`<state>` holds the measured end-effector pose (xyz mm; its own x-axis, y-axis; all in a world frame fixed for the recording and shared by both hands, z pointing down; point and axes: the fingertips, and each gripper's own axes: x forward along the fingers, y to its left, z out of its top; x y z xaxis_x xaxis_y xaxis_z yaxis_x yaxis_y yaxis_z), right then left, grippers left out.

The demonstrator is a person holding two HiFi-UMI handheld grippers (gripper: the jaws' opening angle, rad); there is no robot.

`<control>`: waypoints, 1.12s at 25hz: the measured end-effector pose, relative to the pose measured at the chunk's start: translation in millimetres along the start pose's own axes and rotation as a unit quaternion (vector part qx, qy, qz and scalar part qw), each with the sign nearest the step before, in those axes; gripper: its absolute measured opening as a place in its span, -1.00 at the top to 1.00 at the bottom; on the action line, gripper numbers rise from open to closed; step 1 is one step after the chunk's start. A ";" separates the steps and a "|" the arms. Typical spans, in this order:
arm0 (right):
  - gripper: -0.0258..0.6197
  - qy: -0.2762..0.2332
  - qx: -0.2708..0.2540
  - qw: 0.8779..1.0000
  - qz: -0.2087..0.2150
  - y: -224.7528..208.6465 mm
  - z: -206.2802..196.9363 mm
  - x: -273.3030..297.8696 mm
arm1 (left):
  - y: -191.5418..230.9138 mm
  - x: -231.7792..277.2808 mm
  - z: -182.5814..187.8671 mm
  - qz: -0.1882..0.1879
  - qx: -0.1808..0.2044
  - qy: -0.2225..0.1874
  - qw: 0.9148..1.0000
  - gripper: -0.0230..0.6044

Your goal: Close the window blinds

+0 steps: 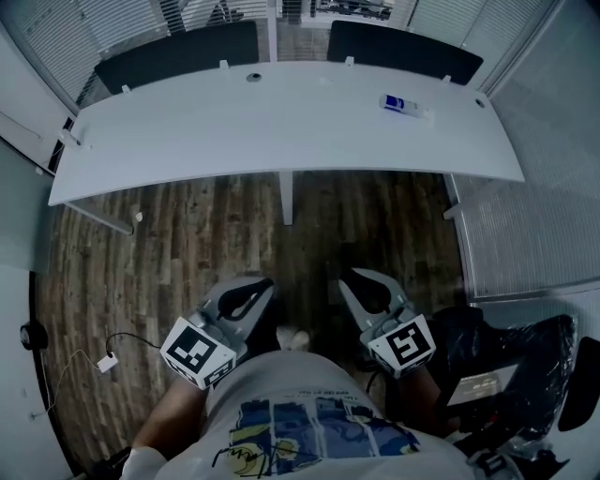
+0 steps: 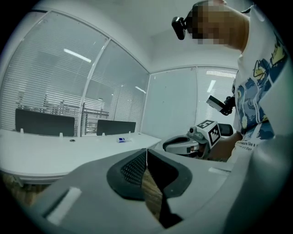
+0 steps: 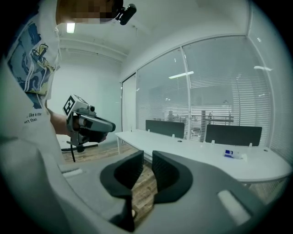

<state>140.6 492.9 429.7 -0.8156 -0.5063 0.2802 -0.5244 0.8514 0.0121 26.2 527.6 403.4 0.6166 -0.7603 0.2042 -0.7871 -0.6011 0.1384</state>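
Note:
White slatted window blinds (image 1: 52, 42) hang behind the long desk, with more at the far right (image 1: 450, 19). They fill the glass wall in the left gripper view (image 2: 46, 82) and in the right gripper view (image 3: 219, 91). Both grippers are held low, close to the person's body, far from the blinds. My left gripper (image 1: 264, 285) (image 2: 146, 151) has its jaw tips touching, nothing between them. My right gripper (image 1: 346, 278) (image 3: 147, 155) shows a narrow gap between its pads and holds nothing.
A long white desk (image 1: 281, 122) stands between me and the blinds, with two dark screens (image 1: 178, 52) along its far edge. A small blue and white item (image 1: 398, 103) lies on it. A black-wrapped chair (image 1: 506, 366) is at my right, a cable with plug (image 1: 108, 361) on the wooden floor at my left.

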 end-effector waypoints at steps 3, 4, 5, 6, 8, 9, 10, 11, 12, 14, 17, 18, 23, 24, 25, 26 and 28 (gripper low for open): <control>0.78 0.001 -0.003 1.000 -0.010 -18.0 6.1 22.7 | 27.5 16.4 -2.8 -0.010 0.002 0.004 1.000 0.89; 0.78 0.001 -0.001 1.000 -0.015 -24.5 9.2 30.8 | 37.4 23.1 -1.6 -0.013 0.003 0.003 1.000 0.89; 0.78 0.001 0.001 1.000 -0.019 -32.1 10.7 38.6 | 47.5 30.5 1.3 -0.016 0.005 0.001 1.000 0.89; 0.78 0.001 0.003 1.000 -0.024 -40.2 11.4 46.5 | 57.9 38.6 5.4 -0.019 0.008 -0.001 1.000 0.89; 0.78 0.001 0.003 1.000 -0.030 -54.6 18.4 64.6 | 80.0 54.5 15.6 -0.025 0.021 -0.005 0.999 0.89; 0.78 0.001 0.000 0.999 -0.032 -60.9 24.6 74.4 | 91.6 61.6 21.2 -0.027 0.027 -0.008 0.999 0.89; 0.78 0.001 -0.006 0.999 -0.034 -67.8 30.3 84.5 | 103.5 68.2 26.2 -0.028 0.031 -0.009 0.999 0.89; 0.78 0.000 -0.011 0.999 -0.036 -75.3 34.8 94.7 | 115.3 74.2 30.5 -0.030 0.032 -0.009 0.999 0.89; 0.78 0.000 -0.013 0.999 -0.038 -83.0 38.5 105.2 | 127.0 79.4 34.3 -0.032 0.033 -0.009 0.999 0.89; 0.78 0.001 -0.006 0.999 -0.045 -98.3 43.5 127.2 | 150.7 87.7 42.0 -0.035 0.037 -0.010 0.999 0.89; 0.78 0.001 0.000 0.999 -0.052 -115.8 52.4 163.1 | 189.1 95.6 52.5 -0.026 0.042 -0.011 0.999 0.89; 0.78 0.000 -0.001 0.999 -0.052 -119.9 55.9 175.3 | 201.7 98.0 54.4 -0.022 0.042 -0.010 0.999 0.89; 0.78 0.004 -0.003 0.999 -0.040 -121.7 70.3 211.4 | 236.2 102.7 58.0 -0.011 0.040 -0.006 0.999 0.89; 0.78 0.006 -0.004 0.999 -0.036 -125.4 71.3 215.3 | 239.9 105.8 60.1 -0.010 0.041 -0.007 0.999 0.89; 0.78 0.007 -0.005 0.999 -0.033 -134.4 71.5 220.8 | 246.0 113.1 63.2 -0.008 0.040 -0.009 0.999 0.89; 0.78 0.009 -0.004 1.000 -0.030 -147.3 71.5 228.0 | 254.3 124.1 66.4 -0.006 0.037 -0.009 0.999 0.89; 0.78 0.011 -0.001 1.000 -0.025 -175.9 72.4 243.2 | 271.9 148.8 71.9 0.001 0.031 -0.008 0.999 0.89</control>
<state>16.7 210.0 426.3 -0.7829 -0.5447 0.3006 -0.5635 0.8256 0.0284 -94.8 233.3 401.8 0.6160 -0.7646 0.1895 -0.7857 -0.6139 0.0768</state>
